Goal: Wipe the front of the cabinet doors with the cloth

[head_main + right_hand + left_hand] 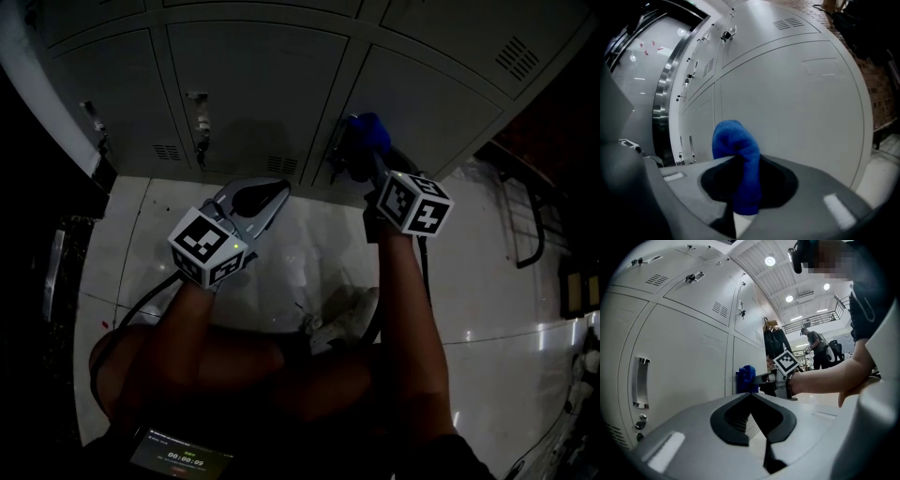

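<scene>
Since blue cloth (733,136) is soft, light & bunches easily, R hand-held gripper (740,161) clamps its fold, wad poking toward cabinet door (801,93) at frame centre; L hand-held gripper (751,397) closed, empty.

Painted metal, polished tile, plush cloth

The cabinet doors (801,93) looked like sheet metal under a smooth, pale grey satin paint, with slotted vents punched into them. The pull handle (641,383) was bright, chrome-like metal. The cloth (733,138) was a thick blue fabric with a soft, fuzzy, matt nap. The left gripper (751,398) and right gripper (740,164) had smooth, matt grey plastic shells with darker matt linings round the jaws. The marker cube (413,202) had flat, matt black-and-white printed faces. The floor (309,248) was glossy pale tile that threw back glare.
</scene>
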Tool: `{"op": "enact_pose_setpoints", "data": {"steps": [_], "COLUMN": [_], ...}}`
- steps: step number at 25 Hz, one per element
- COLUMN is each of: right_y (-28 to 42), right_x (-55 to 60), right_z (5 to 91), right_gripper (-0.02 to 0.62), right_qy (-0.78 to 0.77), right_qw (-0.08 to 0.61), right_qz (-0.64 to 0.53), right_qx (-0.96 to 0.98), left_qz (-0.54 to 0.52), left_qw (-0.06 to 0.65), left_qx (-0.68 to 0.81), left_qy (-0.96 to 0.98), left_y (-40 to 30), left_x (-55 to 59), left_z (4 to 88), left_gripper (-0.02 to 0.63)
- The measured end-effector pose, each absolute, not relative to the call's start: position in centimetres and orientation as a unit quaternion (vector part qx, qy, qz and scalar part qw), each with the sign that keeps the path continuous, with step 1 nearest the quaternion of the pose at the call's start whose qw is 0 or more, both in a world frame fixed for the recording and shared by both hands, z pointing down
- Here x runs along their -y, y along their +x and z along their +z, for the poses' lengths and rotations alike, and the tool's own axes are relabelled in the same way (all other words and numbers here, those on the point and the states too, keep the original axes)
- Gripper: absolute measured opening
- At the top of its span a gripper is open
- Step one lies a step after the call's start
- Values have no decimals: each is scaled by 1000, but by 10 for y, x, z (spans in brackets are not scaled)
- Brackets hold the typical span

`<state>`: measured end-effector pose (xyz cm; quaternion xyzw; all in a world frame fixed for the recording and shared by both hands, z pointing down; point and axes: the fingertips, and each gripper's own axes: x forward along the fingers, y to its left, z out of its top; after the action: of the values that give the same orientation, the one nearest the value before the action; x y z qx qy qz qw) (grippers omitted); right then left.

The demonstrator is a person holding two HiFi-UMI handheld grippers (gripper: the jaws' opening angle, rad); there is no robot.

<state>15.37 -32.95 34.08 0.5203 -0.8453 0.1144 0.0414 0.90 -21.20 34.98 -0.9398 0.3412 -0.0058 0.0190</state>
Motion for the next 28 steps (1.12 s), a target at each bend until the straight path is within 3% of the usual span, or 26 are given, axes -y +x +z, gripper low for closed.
{"op": "enact_pose_setpoints", "data": {"steps": [5, 28], "right_y": [183, 322], "right_x": [331, 326], "right_z": [342, 341], "right_gripper": [80, 80], "right_qy": [527, 685], "right_qw": [20, 64], "right_qz": [150, 94], "right_qx": [836, 720], "left_qz": [-5, -1], "left_qw": [17, 18], "left_qx": [-343, -340], "left_qy": [-939, -940], "left_y": [7, 11], "left_x": [211, 210], "left_z": [347, 345], "left_gripper": [5, 5]}}
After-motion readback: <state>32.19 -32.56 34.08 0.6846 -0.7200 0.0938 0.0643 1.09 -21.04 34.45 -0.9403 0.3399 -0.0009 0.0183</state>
